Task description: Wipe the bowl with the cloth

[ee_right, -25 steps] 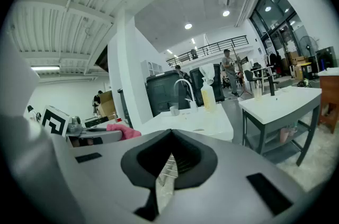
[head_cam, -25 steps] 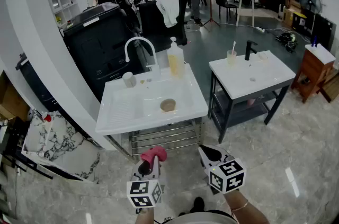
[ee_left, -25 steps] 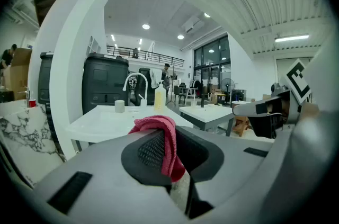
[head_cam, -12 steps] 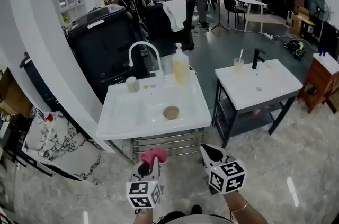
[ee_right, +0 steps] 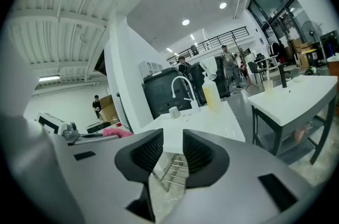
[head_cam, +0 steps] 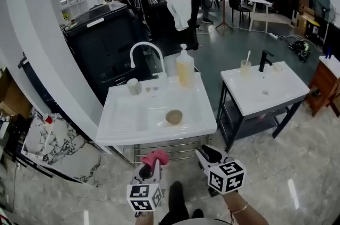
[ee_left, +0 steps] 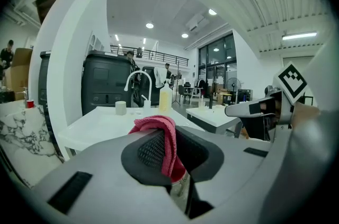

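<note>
Right now the left hand-held gripper (ee_left: 170, 150), at the lower middle of the head view, is clamped on the pink cloth (ee_left: 161, 130), which drapes over its jaws. The right hand-held gripper (ee_right: 168, 150), just to its right, has just been opening its jaws. They stand apart with nothing between them. The brown bowl (head_cam: 173, 116) sits in the basin of the white sink (head_cam: 154, 135) at centre frame, well apart from both grippers. The step in hand looks like the approach. To do it well, I would set the open right gripper on the bowl's rim to steady it. Then I would press a loose fold of cloth inside and sweep round, clear of the tap (head_cam: 144, 51) and soap bottle (head_cam: 185, 68) behind.
</note>
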The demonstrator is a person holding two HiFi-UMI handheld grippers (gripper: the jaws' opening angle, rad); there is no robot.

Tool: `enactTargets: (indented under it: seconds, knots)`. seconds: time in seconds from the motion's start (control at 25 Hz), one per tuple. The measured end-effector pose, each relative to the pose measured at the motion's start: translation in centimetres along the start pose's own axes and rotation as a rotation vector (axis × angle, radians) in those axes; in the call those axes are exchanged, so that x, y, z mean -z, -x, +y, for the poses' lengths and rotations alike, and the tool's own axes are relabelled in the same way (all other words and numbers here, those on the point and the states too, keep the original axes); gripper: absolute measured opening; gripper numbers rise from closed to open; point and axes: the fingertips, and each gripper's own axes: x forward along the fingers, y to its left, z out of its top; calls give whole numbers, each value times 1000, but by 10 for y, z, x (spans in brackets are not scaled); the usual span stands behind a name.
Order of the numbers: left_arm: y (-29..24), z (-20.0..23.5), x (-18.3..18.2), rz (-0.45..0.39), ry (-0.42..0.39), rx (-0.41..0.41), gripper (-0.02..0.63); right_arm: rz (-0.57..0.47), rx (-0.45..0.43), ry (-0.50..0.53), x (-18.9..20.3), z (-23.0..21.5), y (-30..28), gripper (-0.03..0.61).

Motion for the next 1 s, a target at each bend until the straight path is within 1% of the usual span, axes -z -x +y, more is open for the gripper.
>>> enactTargets:
  seconds: [0.16, 0.56, 0.68, 0.8, 1.0]
  knots:
    - [-39, 22, -5, 6, 5, 6, 48, 9, 2, -16, -8, -15, -39, 115]
    - [-160, 89, -41, 13, 13, 58, 48, 46, 71, -76, -37, -67, -160, 118]
    - [-185, 107, -47, 24, 12, 77, 46, 50, 91, -96, -43, -77, -191, 118]
    - [-208, 127, -55, 21, 13, 93, 48, 46, 105, -92, -53, -81, -221, 118]
    - [-239, 151, -66, 13, 13, 110, 48, 50, 105, -94, -61, -88, -260, 117]
